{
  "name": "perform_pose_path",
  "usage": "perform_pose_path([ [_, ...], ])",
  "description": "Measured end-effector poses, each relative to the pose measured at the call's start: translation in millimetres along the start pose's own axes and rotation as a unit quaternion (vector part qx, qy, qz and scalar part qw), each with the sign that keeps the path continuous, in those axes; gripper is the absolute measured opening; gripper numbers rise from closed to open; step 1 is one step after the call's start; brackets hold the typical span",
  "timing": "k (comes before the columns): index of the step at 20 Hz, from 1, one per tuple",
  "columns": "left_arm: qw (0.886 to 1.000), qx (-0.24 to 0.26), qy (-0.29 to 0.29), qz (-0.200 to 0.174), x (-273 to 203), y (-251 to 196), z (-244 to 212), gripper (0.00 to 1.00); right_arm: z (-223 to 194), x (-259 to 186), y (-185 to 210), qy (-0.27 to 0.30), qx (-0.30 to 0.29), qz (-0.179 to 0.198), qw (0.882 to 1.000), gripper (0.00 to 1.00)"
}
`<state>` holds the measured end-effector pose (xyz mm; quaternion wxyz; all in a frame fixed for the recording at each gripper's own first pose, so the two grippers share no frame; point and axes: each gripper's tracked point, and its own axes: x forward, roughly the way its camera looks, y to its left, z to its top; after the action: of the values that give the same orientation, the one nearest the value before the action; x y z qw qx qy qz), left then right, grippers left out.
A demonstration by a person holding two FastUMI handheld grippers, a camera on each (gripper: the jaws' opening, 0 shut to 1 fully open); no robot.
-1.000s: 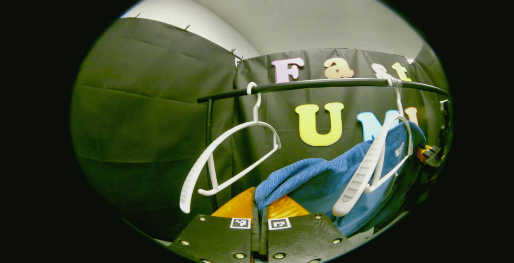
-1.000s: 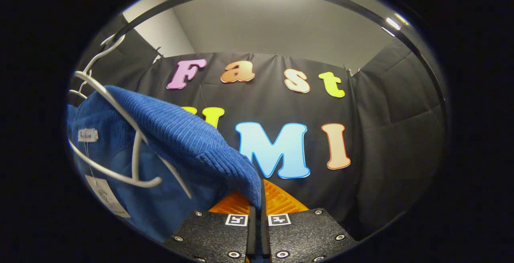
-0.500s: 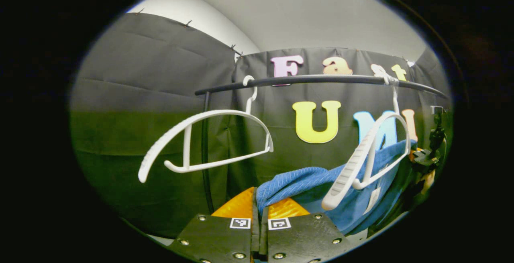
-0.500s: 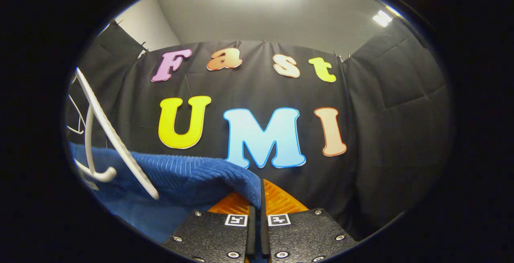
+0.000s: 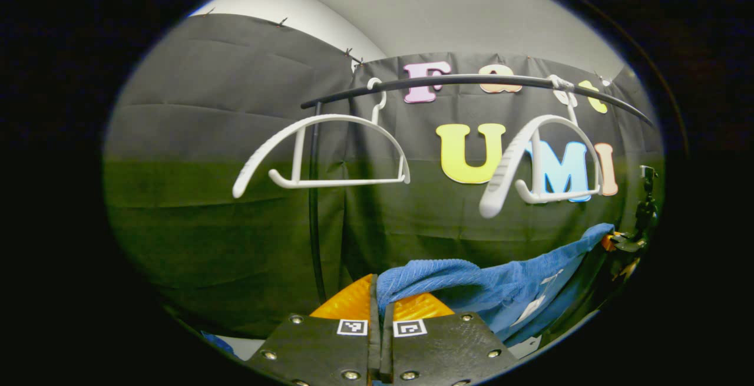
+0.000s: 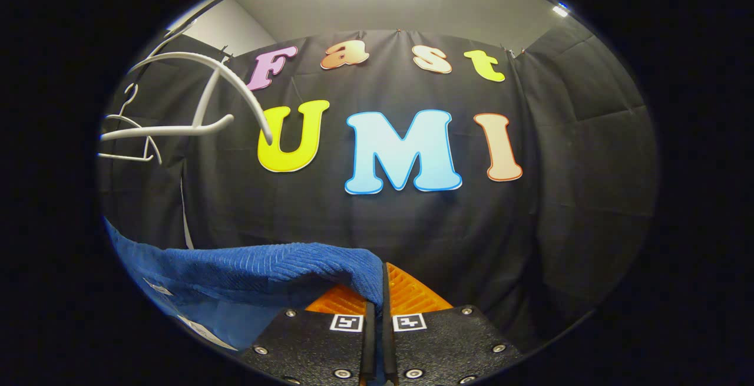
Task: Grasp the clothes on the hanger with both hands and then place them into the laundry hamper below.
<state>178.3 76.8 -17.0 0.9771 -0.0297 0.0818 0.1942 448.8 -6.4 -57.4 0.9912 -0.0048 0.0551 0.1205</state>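
**Blue garment off the hanger, slung between both grippers**

Left gripper [image 5: 380, 306] is clamped on one edge of the blue ribbed garment [image 5: 471, 283]; right gripper [image 6: 377, 292] is clamped on the opposite edge [image 6: 265, 265], fingers pressed together with cloth pinched between them. Garment hangs slack below the black rail [image 5: 471, 81], clear of both bare white hangers [image 5: 324, 150] [image 5: 545, 162]. Paper tags dangle from the fabric [image 5: 533, 309]. Judgement: soft, light, limp knit; it sags and will fold wherever unsupported. Ribbed texture should grip well. Edge holds look adequate, though shallow pinches could slip. Hamper not seen; lowering presumably comes next.
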Motion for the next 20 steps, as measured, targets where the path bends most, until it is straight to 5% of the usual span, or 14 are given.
perform_pose_path([
  [11,0.994,0.003,-0.028,-0.108,-68,-12,31,0.01,49,-155,39,-0.032,-0.004,0.031,0.999,0.03],
  [20,0.967,-0.014,-0.037,-0.253,-142,-53,25,0.01,54,-297,88,-0.036,0.005,0.015,0.999,0.04],
])
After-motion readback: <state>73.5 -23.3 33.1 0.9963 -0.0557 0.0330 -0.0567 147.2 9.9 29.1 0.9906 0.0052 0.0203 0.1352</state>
